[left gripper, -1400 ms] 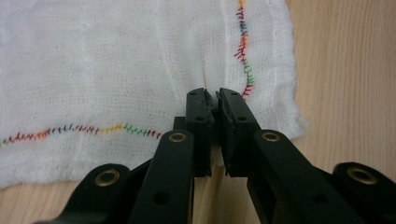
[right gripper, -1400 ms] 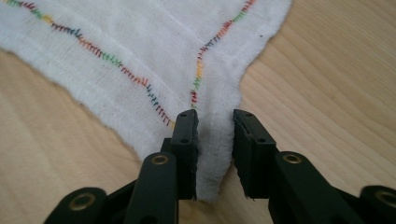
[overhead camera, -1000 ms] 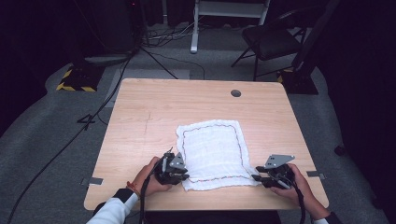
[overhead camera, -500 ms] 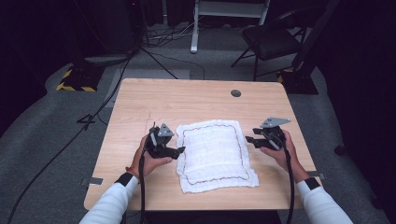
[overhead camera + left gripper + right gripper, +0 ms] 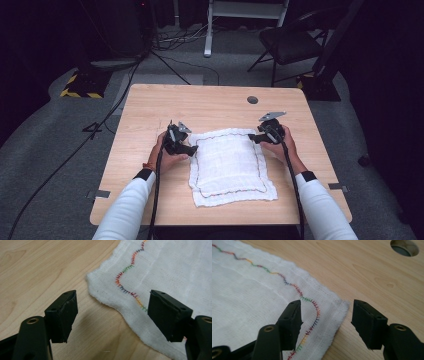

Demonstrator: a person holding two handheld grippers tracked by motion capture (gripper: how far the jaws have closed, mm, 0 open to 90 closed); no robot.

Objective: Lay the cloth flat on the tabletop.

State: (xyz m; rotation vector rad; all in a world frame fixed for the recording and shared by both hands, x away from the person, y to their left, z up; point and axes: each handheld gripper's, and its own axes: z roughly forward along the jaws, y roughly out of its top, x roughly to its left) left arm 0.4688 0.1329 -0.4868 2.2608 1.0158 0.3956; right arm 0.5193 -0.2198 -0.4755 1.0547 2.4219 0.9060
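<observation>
A white cloth [image 5: 227,167] with a multicoloured stitched border lies flat on the wooden table [image 5: 210,105], a smaller layer resting on a wider one. My left gripper [image 5: 187,149] sits at its far left corner. Its jaws have just been opening and stand wide, the cloth's corner [image 5: 105,285] lying loose on the table between them [image 5: 113,298]. My right gripper [image 5: 254,138] is at the far right corner. Its jaws have also just been opening and straddle that corner [image 5: 337,306] without pressing on it [image 5: 327,305].
A round cable hole [image 5: 252,100] is in the table beyond the right gripper, also in the right gripper view [image 5: 404,247]. Bare wood surrounds the cloth. Past the table on the floor are a black chair [image 5: 292,42], cables and a white stand [image 5: 207,50].
Both hands have moved from the cloth's near corners to its far corners. The left jaws have opened wide. The cloth lies much as before.
</observation>
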